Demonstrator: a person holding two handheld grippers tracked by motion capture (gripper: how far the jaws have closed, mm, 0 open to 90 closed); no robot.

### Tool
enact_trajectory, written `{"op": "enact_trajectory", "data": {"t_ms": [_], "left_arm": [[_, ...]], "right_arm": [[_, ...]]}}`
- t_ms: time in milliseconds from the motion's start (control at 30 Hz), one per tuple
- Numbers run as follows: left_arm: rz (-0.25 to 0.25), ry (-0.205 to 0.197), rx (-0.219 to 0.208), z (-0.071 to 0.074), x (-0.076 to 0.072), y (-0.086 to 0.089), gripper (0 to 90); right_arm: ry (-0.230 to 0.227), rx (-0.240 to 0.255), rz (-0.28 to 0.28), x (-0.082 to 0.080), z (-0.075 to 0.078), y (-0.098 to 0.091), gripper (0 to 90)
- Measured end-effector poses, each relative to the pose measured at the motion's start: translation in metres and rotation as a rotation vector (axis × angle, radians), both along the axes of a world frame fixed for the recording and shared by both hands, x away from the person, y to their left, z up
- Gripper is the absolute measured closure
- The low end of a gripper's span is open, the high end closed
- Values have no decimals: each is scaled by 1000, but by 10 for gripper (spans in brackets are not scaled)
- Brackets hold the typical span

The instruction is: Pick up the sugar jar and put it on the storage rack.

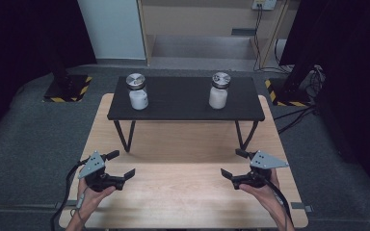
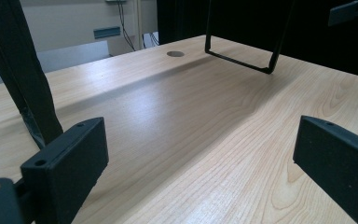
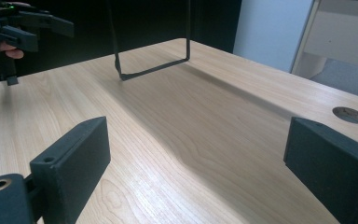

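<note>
Both your hand-held grippers, left point(image 1: 121, 163) and right point(image 1: 234, 163), hover open above the bench point(image 1: 183, 192); two jars point(image 1: 137, 91) stand untouched on the shelf point(image 1: 183, 113).

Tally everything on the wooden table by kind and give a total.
White jars with round silver metal lids: 2 (left jar, right jar)
Black low shelf on thin metal legs: 1
Hand-held black claws: 2 (left claw, right claw)
Total: 5

No words to read, no numbers, no labels on the two jars point(image 1: 138, 91), only blank lids
</note>
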State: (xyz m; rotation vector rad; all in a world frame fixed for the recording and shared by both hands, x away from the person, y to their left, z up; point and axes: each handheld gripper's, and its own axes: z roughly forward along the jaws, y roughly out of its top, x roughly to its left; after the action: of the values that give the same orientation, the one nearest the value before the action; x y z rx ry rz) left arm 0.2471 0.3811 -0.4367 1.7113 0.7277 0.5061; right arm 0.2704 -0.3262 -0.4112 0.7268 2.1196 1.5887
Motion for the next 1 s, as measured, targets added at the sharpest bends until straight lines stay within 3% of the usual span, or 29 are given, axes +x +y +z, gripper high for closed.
{"op": "enact_trajectory", "data": {"t_ms": [433,1000], "left_arm": [[7,-9,-9,1,-2,3,20],[6,-6,-9,0,0,1,20]], "right_arm": [[14,-28,-35,-9,-10,-6,74],[-1,-10,-62,-15,-13,-11,75]]}}
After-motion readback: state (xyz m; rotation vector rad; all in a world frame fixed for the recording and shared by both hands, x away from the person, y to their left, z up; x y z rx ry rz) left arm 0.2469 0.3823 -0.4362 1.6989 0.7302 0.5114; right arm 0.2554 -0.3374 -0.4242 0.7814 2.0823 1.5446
